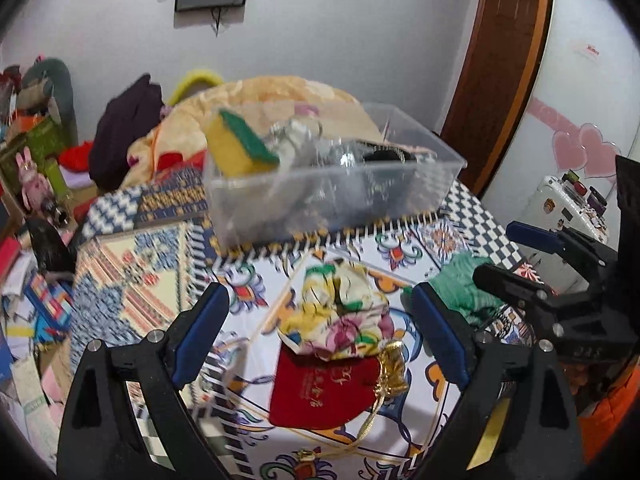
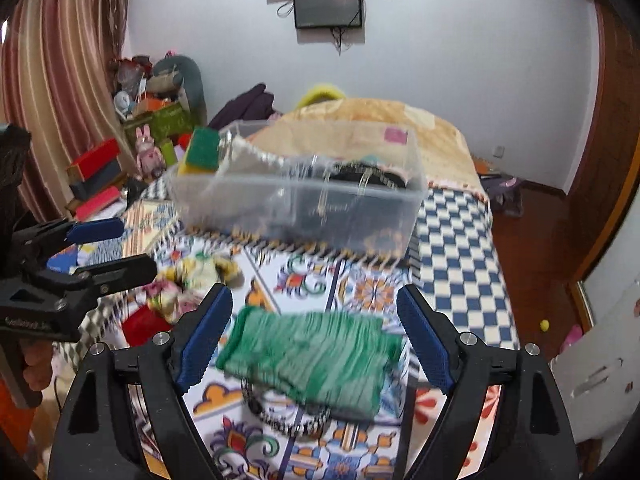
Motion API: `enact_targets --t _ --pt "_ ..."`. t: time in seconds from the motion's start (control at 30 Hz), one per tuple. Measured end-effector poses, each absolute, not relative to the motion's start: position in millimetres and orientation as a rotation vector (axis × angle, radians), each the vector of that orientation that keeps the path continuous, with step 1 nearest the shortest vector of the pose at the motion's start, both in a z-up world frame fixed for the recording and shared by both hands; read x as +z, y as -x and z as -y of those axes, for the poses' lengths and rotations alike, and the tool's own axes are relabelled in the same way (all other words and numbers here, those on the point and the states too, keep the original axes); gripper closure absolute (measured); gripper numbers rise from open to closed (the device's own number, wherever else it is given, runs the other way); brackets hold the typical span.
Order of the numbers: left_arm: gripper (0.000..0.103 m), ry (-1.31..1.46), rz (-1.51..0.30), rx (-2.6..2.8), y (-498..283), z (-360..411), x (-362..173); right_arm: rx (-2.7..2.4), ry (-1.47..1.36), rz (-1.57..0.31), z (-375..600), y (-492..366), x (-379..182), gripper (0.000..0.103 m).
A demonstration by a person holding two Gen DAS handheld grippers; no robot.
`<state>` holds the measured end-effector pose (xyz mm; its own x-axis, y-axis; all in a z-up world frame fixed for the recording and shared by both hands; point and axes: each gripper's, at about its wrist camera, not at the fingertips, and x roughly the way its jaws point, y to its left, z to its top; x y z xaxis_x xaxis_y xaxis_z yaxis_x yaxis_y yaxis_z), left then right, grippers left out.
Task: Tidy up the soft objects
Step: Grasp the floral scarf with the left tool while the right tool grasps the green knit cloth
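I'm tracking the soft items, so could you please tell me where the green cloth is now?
In the right wrist view, the green cloth lies on the patterned tablecloth between the open right tool fingers, nearer than the clear plastic bin.

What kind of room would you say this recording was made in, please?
Most likely a lived-in bedroom: a bed with a checked sheet and folded quilt, a striped curtain, and a wall-mounted screen above. A clear bin sits on it.

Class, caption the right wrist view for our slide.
Open right gripper hovers over green cloth, clear bin behind.
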<state>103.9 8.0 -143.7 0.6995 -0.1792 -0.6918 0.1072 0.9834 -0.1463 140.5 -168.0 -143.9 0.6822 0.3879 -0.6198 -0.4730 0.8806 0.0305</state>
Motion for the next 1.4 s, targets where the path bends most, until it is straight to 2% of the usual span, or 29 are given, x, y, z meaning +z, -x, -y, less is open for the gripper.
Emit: enact_targets --t 0.23,0.33,0.4,0.6,0.77,0.87,0.97,1.07,1.4 --pt "0.011 0.112 -0.803 -0.177 -109 5 -167 0.48 0.146 -0.714 174 -136 -169 0.021" --pt "0.02 0.112 -0.809 -0.181 -112 8 -171 0.475 0.155 -0.721 174 -134 -175 0.024" --pt "0.03 0.116 -0.822 -0.188 -115 10 -175 0.472 0.154 -0.724 176 -135 -176 0.038" --pt "0.054 0.147 -0.843 -0.201 -120 5 -182 0.467 0.156 -0.717 178 -135 -174 0.065" --pt "0.066 0.176 -0.831 -0.204 -118 -2 -179 0.485 0.13 -0.708 181 -134 -170 0.08" --pt "0.07 0.18 -0.814 -0.199 -116 -5 -174 0.49 0.111 -0.698 183 -134 -166 0.088" --pt "0.079 0.186 -0.805 -0.206 -115 -7 -171 0.507 0.083 -0.687 187 -133 -163 0.091" --pt "0.083 0.182 -0.788 -0.199 -112 -8 -166 0.504 0.069 -0.663 190 -131 -158 0.093" --pt "0.086 0.155 -0.709 -0.194 -104 -8 -140 0.488 0.062 -0.62 193 -131 -140 0.093"
